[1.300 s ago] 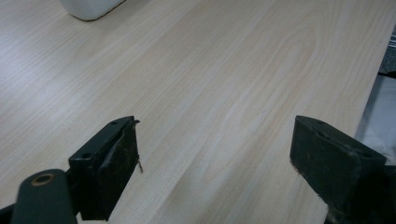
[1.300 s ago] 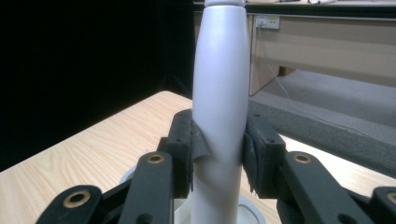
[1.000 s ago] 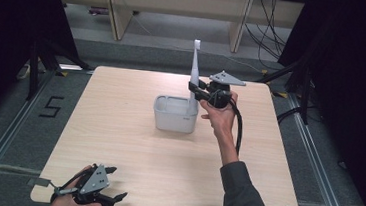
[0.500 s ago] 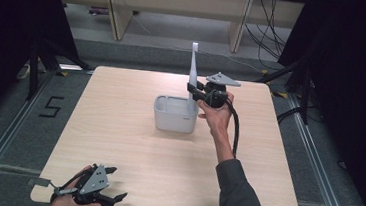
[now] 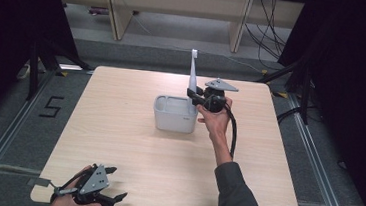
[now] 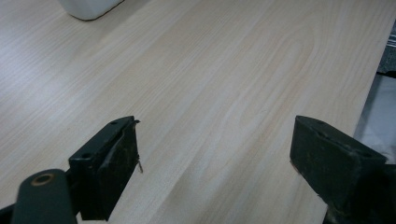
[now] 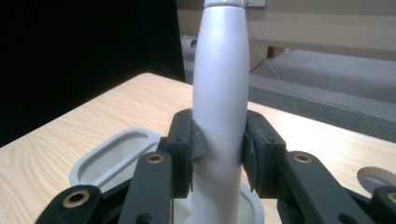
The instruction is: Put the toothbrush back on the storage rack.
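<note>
The right gripper's [image 7: 218, 154] fingers [image 7: 184, 149] are clenched on a white toothbrush handle [image 7: 219, 93], one pad pressing each side of its thicker lower part. The handle stands upright between them, narrowing toward the top, and its lower end goes down into the near compartment of a grey holder [image 7: 112, 156] just below the fingers; whether it touches the holder's bottom cannot be told. A second oval compartment of the holder lies open beside it. In the high view the same gripper [image 5: 195, 95] sits at the holder's [image 5: 174, 115] right rear corner, the handle [image 5: 193, 69] rising straight above it, and the person's right hand [image 5: 215, 117] is wrapped round the gripper's body with a black cable trailing back along the forearm and a dark sleeve at the elbow. The holder stands a little past the middle of the tabletop [image 5: 117, 142], which is pale wood. The left gripper [image 5: 111, 183] rests well apart from all this, at the near left edge of the tabletop, in the person's left hand [image 5: 69, 204]. Its fingers [image 6: 109, 161] are released and stand wide, with only bare wood between them. From the left gripper view a corner of the holder [image 6: 88, 7] shows far off at the top edge.
</note>
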`<control>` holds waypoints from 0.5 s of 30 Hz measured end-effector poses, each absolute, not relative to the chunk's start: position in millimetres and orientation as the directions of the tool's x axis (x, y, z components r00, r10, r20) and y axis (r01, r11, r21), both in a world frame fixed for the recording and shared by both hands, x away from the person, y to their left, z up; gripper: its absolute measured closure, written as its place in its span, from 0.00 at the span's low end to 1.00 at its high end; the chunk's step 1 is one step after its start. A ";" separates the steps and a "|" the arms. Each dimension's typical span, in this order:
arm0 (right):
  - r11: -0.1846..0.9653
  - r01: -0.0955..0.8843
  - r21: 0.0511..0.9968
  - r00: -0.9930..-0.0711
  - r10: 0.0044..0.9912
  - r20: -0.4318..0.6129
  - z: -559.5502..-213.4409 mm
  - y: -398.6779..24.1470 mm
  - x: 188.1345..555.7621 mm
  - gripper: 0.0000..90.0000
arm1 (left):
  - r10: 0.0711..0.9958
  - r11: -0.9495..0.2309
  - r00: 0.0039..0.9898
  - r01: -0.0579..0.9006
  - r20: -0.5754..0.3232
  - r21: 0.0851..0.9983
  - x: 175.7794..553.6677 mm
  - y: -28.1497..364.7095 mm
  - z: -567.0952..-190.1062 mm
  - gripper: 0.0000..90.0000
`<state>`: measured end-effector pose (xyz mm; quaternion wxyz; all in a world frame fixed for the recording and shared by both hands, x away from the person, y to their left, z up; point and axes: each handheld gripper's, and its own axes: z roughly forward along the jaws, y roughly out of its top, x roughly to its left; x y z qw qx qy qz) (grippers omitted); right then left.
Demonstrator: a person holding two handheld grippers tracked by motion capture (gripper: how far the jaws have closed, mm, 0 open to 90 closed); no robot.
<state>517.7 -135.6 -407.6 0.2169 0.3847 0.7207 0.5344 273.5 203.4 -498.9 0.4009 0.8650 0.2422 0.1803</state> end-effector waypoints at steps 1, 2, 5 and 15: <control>0.123 0.327 0.937 -0.608 0.786 0.109 -409.4 -134.8 517.5 0.74 | 0.562 -0.562 0.819 0.277 0.114 0.779 273.6 203.4 -499.2 0.16; 0.122 0.334 0.935 -0.612 0.783 0.116 -410.5 -134.9 517.6 0.74 | 0.563 -0.560 0.818 0.275 0.116 0.781 273.8 203.2 -499.5 0.16; 0.116 0.345 0.932 -0.604 0.787 0.126 -414.4 -136.0 517.2 0.74 | 0.556 -0.573 0.824 0.282 0.111 0.770 274.0 203.8 -499.0 0.16; 0.122 0.359 0.925 -0.607 0.784 0.132 -424.1 -137.4 514.6 0.74 | 0.564 -0.561 0.818 0.280 0.112 0.779 273.9 202.8 -500.0 0.16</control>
